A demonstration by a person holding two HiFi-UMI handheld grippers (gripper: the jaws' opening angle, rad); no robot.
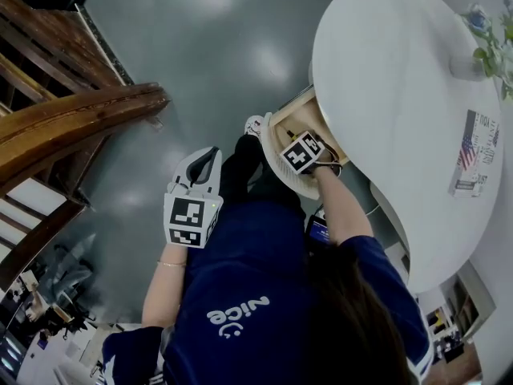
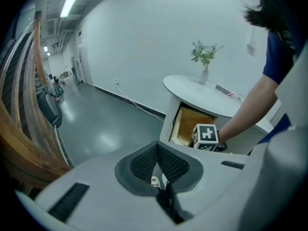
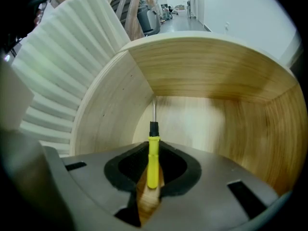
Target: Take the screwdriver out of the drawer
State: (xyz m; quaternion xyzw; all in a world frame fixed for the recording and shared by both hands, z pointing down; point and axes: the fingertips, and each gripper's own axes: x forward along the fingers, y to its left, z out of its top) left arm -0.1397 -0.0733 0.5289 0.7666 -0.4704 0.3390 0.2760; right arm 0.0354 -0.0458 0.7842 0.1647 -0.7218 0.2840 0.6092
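A screwdriver (image 3: 153,165) with a yellow handle and thin metal shaft lies in the open wooden drawer (image 3: 202,71), its tip towards the back corner. In the right gripper view my right gripper (image 3: 153,150) reaches down into the drawer, and its dark pads close on the yellow handle. From the head view only its marker cube (image 1: 303,152) shows over the drawer (image 1: 278,135); the jaws and screwdriver are hidden. My left gripper (image 1: 206,160) hangs left of the drawer over the floor, shut with nothing between its pads (image 2: 144,162). The left gripper view shows the drawer (image 2: 185,124) ahead.
The drawer sticks out from under a round white table (image 1: 385,95) that bears a vase of flowers (image 1: 483,42) and a leaflet (image 1: 473,155). A white ribbed panel (image 3: 67,66) flanks the drawer. A wooden stair rail (image 1: 72,123) curves at the left over grey floor.
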